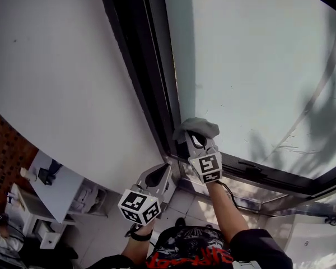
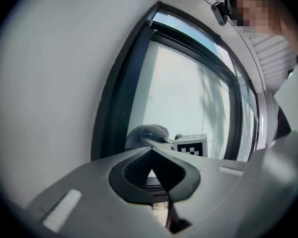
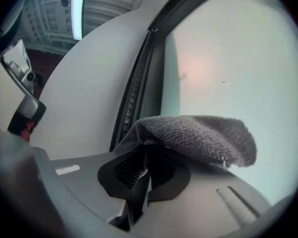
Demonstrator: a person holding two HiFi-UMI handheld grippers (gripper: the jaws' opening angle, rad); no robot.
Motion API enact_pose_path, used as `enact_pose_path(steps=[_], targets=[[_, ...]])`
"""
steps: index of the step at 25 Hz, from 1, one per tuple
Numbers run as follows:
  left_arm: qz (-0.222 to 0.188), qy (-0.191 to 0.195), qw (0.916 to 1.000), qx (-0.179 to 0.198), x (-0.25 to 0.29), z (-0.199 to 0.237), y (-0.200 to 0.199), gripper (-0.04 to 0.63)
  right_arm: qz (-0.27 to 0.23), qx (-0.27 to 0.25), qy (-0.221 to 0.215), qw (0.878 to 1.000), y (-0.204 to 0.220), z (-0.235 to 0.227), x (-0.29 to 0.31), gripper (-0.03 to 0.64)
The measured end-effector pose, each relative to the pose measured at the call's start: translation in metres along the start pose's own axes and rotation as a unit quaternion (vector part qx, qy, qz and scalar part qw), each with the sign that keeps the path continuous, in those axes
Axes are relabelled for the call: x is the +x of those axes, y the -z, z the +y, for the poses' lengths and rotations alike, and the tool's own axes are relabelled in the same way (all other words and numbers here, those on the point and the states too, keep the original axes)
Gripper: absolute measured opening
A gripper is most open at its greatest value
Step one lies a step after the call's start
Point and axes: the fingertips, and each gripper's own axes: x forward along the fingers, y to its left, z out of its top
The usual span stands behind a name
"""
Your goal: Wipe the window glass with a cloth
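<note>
A grey cloth (image 1: 196, 127) is bunched against the lower left corner of the window glass (image 1: 257, 66). My right gripper (image 1: 194, 138) is shut on that cloth, which drapes over the jaw tips as a grey woven fold (image 3: 198, 135) in the right gripper view. The left gripper (image 1: 163, 171) hangs lower and to the left, below the dark window frame (image 1: 151, 83), shut with nothing in it. From the left gripper view I see the cloth (image 2: 146, 133) and the right gripper's marker cube (image 2: 191, 145) ahead, in front of the glass (image 2: 184, 90).
A white wall (image 1: 61, 77) runs left of the frame. A metal sill (image 1: 252, 192) lies under the window. White furniture (image 1: 50, 189) stands on the floor at lower left beside a brick wall (image 1: 3, 156). A person's head shows blurred at the top right of the left gripper view.
</note>
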Motion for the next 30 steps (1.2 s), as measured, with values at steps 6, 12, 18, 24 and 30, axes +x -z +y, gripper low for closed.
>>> enact_pose_path(steps=[6, 12, 18, 24, 30], targets=[[0.0, -0.011, 0.9999, -0.007, -0.014, 0.014, 0.002, 0.006, 0.086, -0.017, 0.036, 0.996, 0.031, -0.008, 0.035, 0.015], [0.012, 0.021, 0.9997, -0.005, 0.007, 0.0, 0.005, 0.006, 0.086, 0.013, 0.09, 0.992, 0.035, -0.059, -0.019, 0.017], [0.032, 0.069, 0.9971, -0.001, 0.049, -0.033, 0.014, 0.006, 0.076, 0.026, 0.143, 0.986, 0.036, -0.113, -0.094, 0.017], [0.021, 0.161, 0.9866, 0.017, 0.078, -0.096, 0.015, 0.006, 0.065, 0.036, 0.231, 0.97, 0.034, -0.171, -0.19, 0.017], [0.012, 0.213, 0.9729, 0.088, 0.084, -0.138, 0.004, 0.006, 0.058, 0.032, 0.304, 0.95, 0.027, -0.219, -0.266, 0.017]])
